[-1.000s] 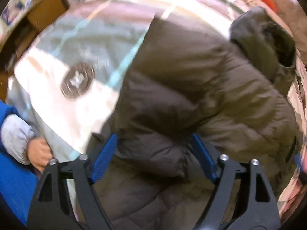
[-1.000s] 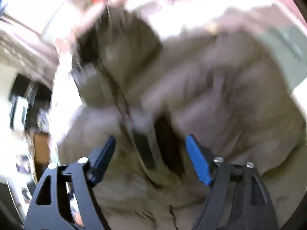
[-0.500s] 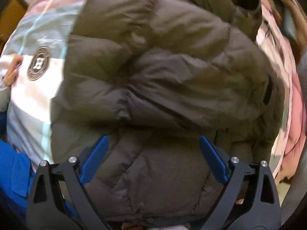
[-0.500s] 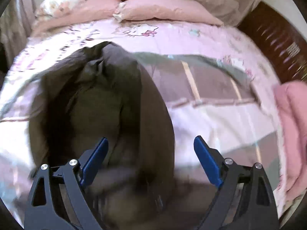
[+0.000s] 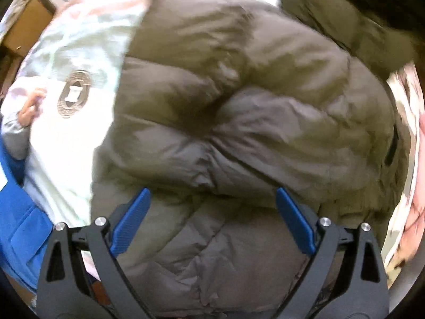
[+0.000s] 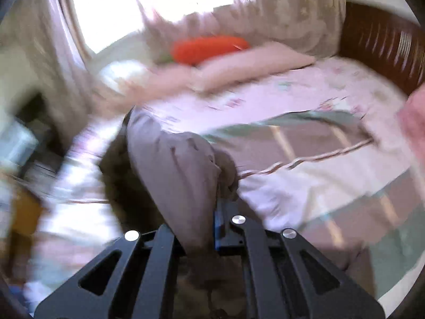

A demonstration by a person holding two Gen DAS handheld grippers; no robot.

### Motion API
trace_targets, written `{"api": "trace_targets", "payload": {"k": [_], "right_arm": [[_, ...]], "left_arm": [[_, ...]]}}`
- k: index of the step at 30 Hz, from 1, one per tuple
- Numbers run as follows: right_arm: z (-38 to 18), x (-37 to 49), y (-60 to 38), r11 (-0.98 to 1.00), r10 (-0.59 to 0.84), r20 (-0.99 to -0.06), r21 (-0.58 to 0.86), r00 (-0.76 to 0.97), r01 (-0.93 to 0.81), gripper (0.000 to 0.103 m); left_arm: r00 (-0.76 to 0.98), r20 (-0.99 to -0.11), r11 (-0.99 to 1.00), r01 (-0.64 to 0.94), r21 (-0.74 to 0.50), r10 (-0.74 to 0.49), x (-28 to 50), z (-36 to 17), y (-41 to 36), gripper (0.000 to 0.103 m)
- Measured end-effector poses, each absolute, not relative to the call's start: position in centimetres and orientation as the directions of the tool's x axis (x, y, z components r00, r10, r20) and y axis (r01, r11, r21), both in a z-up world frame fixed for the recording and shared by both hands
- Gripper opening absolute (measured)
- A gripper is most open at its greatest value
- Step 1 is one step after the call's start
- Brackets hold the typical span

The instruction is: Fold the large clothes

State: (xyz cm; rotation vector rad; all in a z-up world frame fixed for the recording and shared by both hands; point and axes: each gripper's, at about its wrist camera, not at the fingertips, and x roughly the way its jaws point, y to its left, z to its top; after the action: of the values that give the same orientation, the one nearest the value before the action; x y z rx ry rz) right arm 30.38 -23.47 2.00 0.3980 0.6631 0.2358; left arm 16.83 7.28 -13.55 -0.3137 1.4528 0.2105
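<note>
Right tongs (image 6: 216, 210), spread wide half a second ago, now pinch a jacket (image 5: 239, 111) edge at 6 o'clock. Left tongs (image 5: 211, 218) stay wide open, empty, over the jacket on the bed (image 6: 332, 85). Judgement: next fold is starting.

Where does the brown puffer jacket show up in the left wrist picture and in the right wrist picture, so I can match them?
Left wrist: the puffer jacket fills the centre and right, under the open left gripper.
Right wrist: a fold of it rises at lower centre-left, pinched in the shut right gripper.
Shared landmark: the plaid quilt under the jacket, upper left in the left view, right half in the right view.
</note>
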Motion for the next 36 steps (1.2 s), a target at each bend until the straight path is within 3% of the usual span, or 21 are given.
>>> {"api": "trace_targets", "payload": {"k": [2, 3, 4, 7, 8, 9, 10, 11, 13, 16, 18, 20, 23, 25, 27, 29, 31, 33, 36], "right_arm": [[2.4, 25.1, -26.4, 0.841, 0.48, -0.49, 0.493, 0.728, -0.222, 0.005], [1.8, 22.6, -27.9, 0.843, 0.499, -0.511, 0.474, 0.7, -0.255, 0.006], [0.6, 20.6, -29.3, 0.865, 0.478, -0.566, 0.438, 0.671, -0.247, 0.007], [-4.4, 17.1, -32.0, 0.935, 0.344, -0.774, 0.337, 0.531, -0.114, 0.027], [-5.5, 16.5, -32.5, 0.951, 0.296, -0.819, 0.302, 0.491, -0.069, 0.039], [-7.0, 15.6, -32.6, 0.979, 0.188, -0.889, 0.203, 0.417, -0.008, 0.073], [-8.2, 14.8, -32.3, 0.997, 0.078, -0.936, 0.081, 0.344, -0.007, 0.088], [-8.8, 14.1, -31.9, 0.999, 0.035, -0.945, 0.025, 0.325, -0.036, 0.095], [-9.2, 13.0, -30.9, 0.997, -0.031, -0.949, -0.052, 0.315, -0.058, 0.095], [-9.1, 11.8, -28.9, 0.991, -0.064, -0.937, -0.099, 0.343, -0.087, 0.095], [-8.3, 10.0, -25.5, 0.957, 0.062, -0.92, -0.056, 0.387, -0.285, 0.095], [-7.3, 8.2, -21.7, 0.881, 0.128, -0.876, -0.115, 0.465, -0.459, 0.095], [-11.1, 7.3, -17.7, 0.753, -0.069, -0.882, -0.353, 0.466, -0.556, 0.102], [-16.6, 6.3, -16.3, 0.651, -0.186, -0.938, -0.34, 0.292, -0.678, 0.102], [-19.1, 5.0, -15.5, 0.548, -0.265, -0.917, -0.397, 0.297, -0.736, 0.101], [-17.2, 4.6, -15.0, 0.575, -0.147, -0.943, -0.327, 0.298, -0.75, 0.096], [-11.4, 6.1, -15.8, 0.721, 0.164, -0.94, -0.092, 0.298, -0.687, 0.096], [-8.1, 8.3, -17.3, 0.809, 0.342, -0.889, 0.112, 0.306, -0.577, 0.1], [-6.9, 13.0, -19.4, 0.76, 0.649, -0.726, 0.601, 0.228, -0.247, 0.102]], "left_arm": [[0.144, -0.988, 0.919, -0.382, -0.104, -0.052, 16.0, -12.5, 8.1, 0.096], [0.161, -0.986, 0.908, -0.404, -0.115, -0.053, 15.4, -12.0, 8.5, 0.096], [0.174, -0.984, 0.903, -0.414, -0.116, -0.046, 14.9, -11.6, 9.0, 0.096], [0.188, -0.982, 0.901, -0.431, -0.059, 0.026, 14.2, -10.9, 9.1, 0.096], [0.18, -0.983, 0.895, -0.442, -0.055, 0.029, 14.0, -10.7, 9.3, 0.096], [0.177, -0.984, 0.888, -0.455, -0.07, 0.013, 13.7, -10.6, 9.9, 0.096], [0.179, -0.984, 0.869, -0.483, -0.112, -0.027, 13.2, -10.3, 10.6, 0.096], [0.189, -0.979, 0.842, -0.514, -0.163, -0.074, 12.4, -10.0, 11.0, 0.096], [0.221, -0.966, 0.797, -0.554, -0.239, -0.136, 10.6, -9.6, 10.7, 0.096], [0.225, -0.963, 0.812, -0.528, -0.248, -0.148, 10.4, -9.4, 9.0, 0.096], [0.216, -0.967, 0.845, -0.484, -0.225, -0.134, 11.3, -9.3, 8.0, 0.096], [0.206, -0.973, 0.872, -0.452, -0.188, -0.102, 11.9, -9.1, 7.2, 0.096], [0.19, -0.976, 0.879, -0.44, -0.183, -0.108, 12.5, -9.5, 6.7, 0.096], [0.172, -0.979, 0.881, -0.437, -0.179, -0.114, 12.8, -10.0, 6.4, 0.096], [0.16, -0.98, 0.879, -0.442, -0.177, -0.117, 13.0, -10.2, 6.2, 0.096], [0.161, -0.979, 0.873, -0.452, -0.185, -0.125, 13.2, -10.4, 6.6, 0.096], [0.182, -0.975, 0.855, -0.478, -0.202, -0.129, 13.1, -9.9, 7.1, 0.096], [0.21, -0.971, 0.839, -0.504, -0.204, -0.11, 13.0, -9.2, 7.4, 0.096], [0.219, -0.973, 0.831, -0.526, -0.183, -0.076, 13.2, -9.1, 8.1, 0.096]]}}
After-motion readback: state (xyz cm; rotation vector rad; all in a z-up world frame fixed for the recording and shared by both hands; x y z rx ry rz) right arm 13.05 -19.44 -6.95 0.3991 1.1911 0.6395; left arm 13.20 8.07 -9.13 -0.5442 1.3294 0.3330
